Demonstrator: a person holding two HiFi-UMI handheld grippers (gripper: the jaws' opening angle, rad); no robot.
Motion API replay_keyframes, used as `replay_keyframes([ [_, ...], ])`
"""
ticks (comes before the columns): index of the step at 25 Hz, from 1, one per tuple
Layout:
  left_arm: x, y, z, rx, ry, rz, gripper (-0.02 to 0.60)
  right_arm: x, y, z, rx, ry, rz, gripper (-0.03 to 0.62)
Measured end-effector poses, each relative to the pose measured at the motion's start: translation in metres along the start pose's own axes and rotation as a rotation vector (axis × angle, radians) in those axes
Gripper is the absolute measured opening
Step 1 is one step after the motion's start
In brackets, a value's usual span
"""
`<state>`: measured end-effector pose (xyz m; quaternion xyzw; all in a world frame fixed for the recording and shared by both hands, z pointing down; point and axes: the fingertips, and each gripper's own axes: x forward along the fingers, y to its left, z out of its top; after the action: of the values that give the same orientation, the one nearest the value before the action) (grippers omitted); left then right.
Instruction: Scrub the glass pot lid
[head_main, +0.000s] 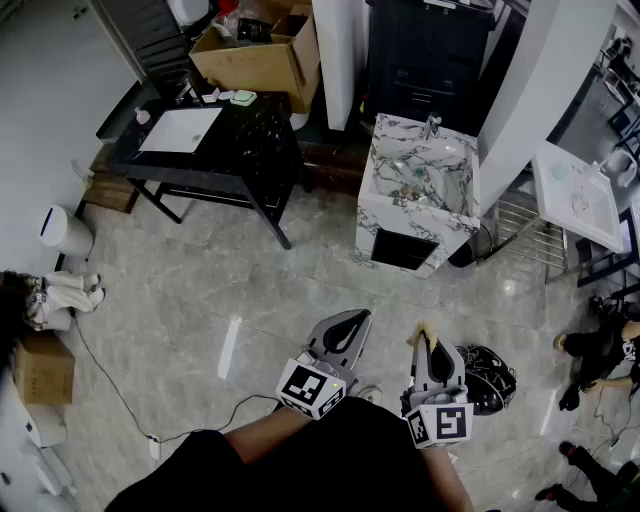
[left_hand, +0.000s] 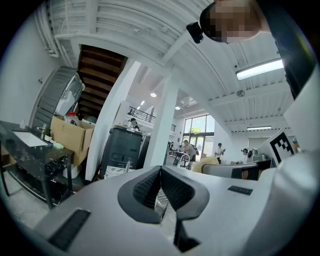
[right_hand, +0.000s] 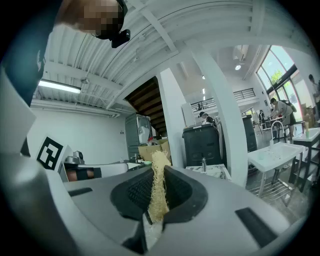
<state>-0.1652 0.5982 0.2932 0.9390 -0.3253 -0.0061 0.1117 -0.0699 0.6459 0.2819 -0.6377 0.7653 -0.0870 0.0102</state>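
Observation:
My right gripper (head_main: 428, 336) (right_hand: 159, 169) is shut on a thin, pale yellow fibrous scrub pad (right_hand: 158, 192) (head_main: 424, 329) that sticks up past the jaws. Beside it my left gripper (head_main: 354, 317) (left_hand: 160, 172) is shut with nothing between its ribbed pads. Both are held over the floor in front of the person, well short of a marble-patterned sink (head_main: 378, 203) with a small faucet. Something glassy lies in its basin, too small to tell whether it is the pot lid.
A black table (head_main: 262, 130) with a white inset basin stands at the back left, an open cardboard box (head_main: 262, 52) behind it. White pillars flank a dark cabinet (head_main: 428, 60). A white sink (head_main: 580, 195) is at right, a black helmet-like object (head_main: 488, 376) and a cable (head_main: 110, 385) on the floor.

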Motion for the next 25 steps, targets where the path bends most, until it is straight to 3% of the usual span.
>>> replay_keyframes([
  [12, 0.005, 0.102, 0.035, 0.031, -0.015, -0.037, 0.017, 0.072, 0.027, 0.021, 0.007, -0.044, -0.096, 0.055],
  [19, 0.002, 0.129, 0.033, 0.044, -0.019, -0.112, 0.017, 0.095, 0.046, 0.002, 0.001, 0.007, -0.187, 0.055],
  [25, 0.007, 0.151, 0.026, 0.009, -0.011, -0.106, 0.017, 0.102, 0.035, -0.008, 0.028, 0.041, -0.245, 0.057],
])
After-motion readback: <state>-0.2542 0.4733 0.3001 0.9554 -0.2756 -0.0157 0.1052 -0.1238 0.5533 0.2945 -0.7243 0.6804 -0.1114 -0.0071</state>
